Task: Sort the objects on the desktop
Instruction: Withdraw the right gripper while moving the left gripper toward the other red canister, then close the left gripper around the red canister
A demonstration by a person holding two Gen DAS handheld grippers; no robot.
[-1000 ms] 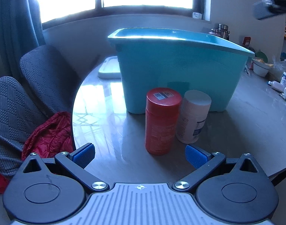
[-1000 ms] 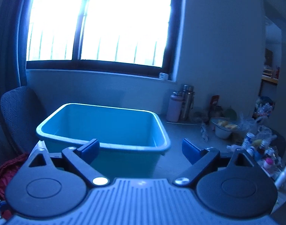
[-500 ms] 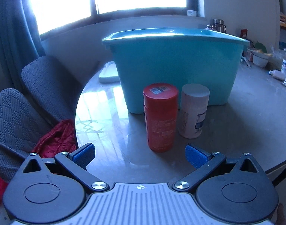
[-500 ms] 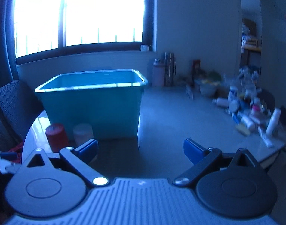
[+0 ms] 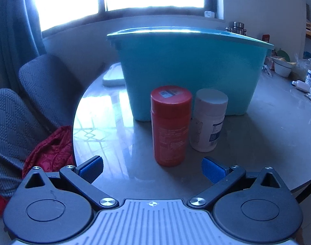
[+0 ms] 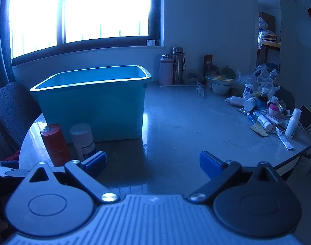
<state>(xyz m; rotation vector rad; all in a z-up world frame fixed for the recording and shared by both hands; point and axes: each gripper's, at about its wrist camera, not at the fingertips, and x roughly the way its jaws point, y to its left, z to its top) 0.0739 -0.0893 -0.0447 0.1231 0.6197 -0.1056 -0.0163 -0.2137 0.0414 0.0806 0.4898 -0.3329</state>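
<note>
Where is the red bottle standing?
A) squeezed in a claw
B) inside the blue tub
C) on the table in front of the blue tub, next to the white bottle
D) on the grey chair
C: the red bottle stands upright on the table, before the blue tub and beside the white bottle; the left claw is open and empty.

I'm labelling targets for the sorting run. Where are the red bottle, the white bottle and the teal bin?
red bottle (image 5: 170, 130), left wrist view, middle of its body.
white bottle (image 5: 207, 126), left wrist view, on its labelled side.
teal bin (image 6: 94, 104), right wrist view, on its front wall.
</note>
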